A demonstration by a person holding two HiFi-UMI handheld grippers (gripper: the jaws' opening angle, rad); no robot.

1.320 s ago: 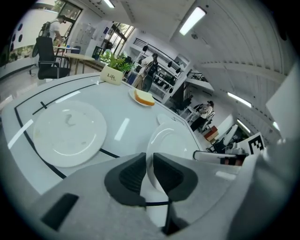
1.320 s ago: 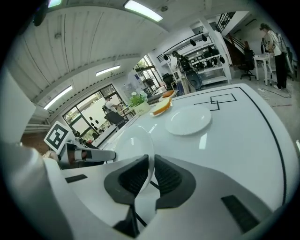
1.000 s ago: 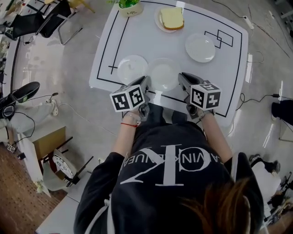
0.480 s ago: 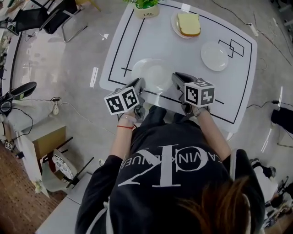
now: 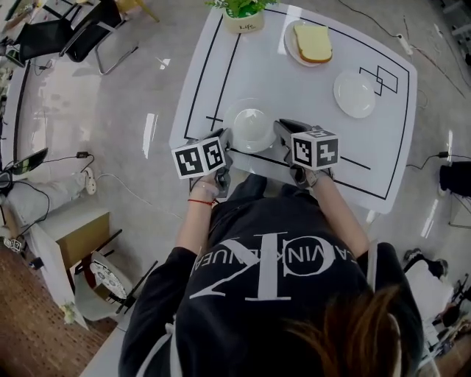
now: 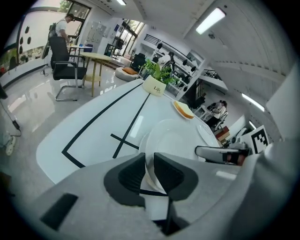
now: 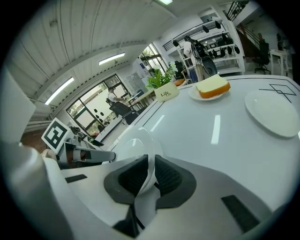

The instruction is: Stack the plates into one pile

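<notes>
Gently settling the plate

Both my left claw (image 6: 149, 168) and right claw (image 7: 150, 176) pinch opposite rims of the plate (image 5: 252, 127), near-left on the table (image 5: 294, 81), jaws just easing apart. I should lower it level, centred on the plate beneath (image 6: 141, 146), releasing together.

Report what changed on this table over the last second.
The held plate, gripped at both sides, was carried to the person's left and is now over the second plate beside the black cross. The left hand-held gripper and right hand-held gripper travelled with it; their jaws have just been opening slightly, the rim still between them. The bread plate, the empty plate and the plant pot stayed put.
</notes>
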